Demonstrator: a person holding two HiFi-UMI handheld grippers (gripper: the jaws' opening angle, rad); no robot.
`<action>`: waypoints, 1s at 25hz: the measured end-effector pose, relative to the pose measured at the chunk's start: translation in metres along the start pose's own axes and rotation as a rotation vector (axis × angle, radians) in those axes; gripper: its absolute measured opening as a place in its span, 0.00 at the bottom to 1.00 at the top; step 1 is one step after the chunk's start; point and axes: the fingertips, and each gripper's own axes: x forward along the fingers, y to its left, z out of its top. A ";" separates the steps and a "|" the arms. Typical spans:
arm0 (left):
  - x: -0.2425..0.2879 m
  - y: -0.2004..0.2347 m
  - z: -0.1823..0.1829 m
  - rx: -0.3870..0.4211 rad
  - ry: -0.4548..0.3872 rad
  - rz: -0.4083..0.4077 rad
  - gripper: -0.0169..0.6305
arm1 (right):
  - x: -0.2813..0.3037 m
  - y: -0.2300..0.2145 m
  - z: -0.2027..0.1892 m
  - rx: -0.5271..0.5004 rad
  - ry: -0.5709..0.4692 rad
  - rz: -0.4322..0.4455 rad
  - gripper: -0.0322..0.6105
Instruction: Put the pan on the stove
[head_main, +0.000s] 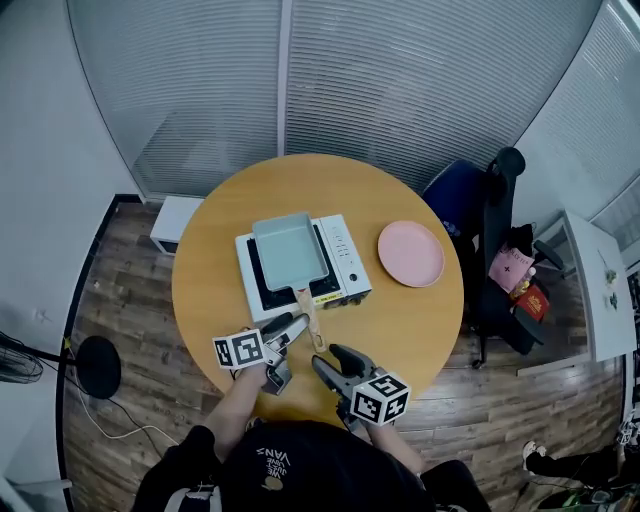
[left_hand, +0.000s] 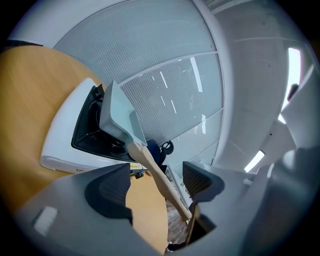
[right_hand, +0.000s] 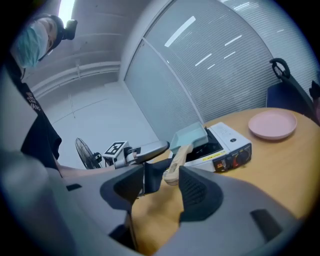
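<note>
A pale blue-green rectangular pan (head_main: 290, 250) sits on the white portable stove (head_main: 345, 262) in the middle of the round wooden table (head_main: 400, 320). Its wooden handle (head_main: 310, 318) sticks out over the stove's front edge toward me. My left gripper (head_main: 288, 345) is open at the handle's left. In the left gripper view the handle (left_hand: 155, 167) runs through the gap between the jaws, and neither pad presses it. My right gripper (head_main: 335, 362) is open just short of the handle's end (right_hand: 175, 162) and holds nothing. The pan (right_hand: 190, 135) lies level on the stove (right_hand: 227, 145).
A pink plate (head_main: 410, 253) lies on the table to the right of the stove. A blue office chair (head_main: 470, 215) stands beyond the table's right edge, with bags beside it. A floor fan (head_main: 95, 365) stands at the lower left. Glass walls with blinds close off the far side.
</note>
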 end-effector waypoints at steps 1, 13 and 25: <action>-0.004 -0.002 0.000 0.018 0.001 0.003 0.53 | -0.003 0.002 0.000 -0.003 -0.014 -0.012 0.36; -0.063 -0.038 -0.014 0.386 0.035 0.052 0.22 | -0.031 0.044 -0.022 -0.014 -0.099 -0.139 0.28; -0.136 -0.057 -0.041 0.567 0.131 -0.006 0.05 | -0.036 0.100 -0.057 0.011 -0.201 -0.251 0.15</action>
